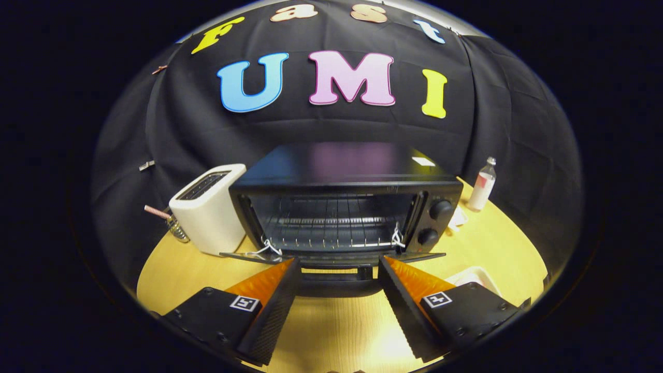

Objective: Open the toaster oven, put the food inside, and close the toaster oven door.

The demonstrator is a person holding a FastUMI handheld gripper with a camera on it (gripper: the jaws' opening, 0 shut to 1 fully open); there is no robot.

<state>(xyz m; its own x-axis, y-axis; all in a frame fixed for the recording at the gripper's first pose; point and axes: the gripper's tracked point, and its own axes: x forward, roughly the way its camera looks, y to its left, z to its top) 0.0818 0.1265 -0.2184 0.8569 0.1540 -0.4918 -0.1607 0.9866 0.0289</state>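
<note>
Claw point(339, 269) stands with fingers spread wide apart, gripping nothing, tips just short of the lowered door point(331, 257) of the toaster oven point(342, 207). Door is down — the wire rack point(331, 223) inside is bare. Risk, in my judgement: a fingertip could catch the door's handle on withdrawal and drag the oven forward. A pale object point(474, 274), possibly the food, lies just beside the right finger — identity unclear.
</note>
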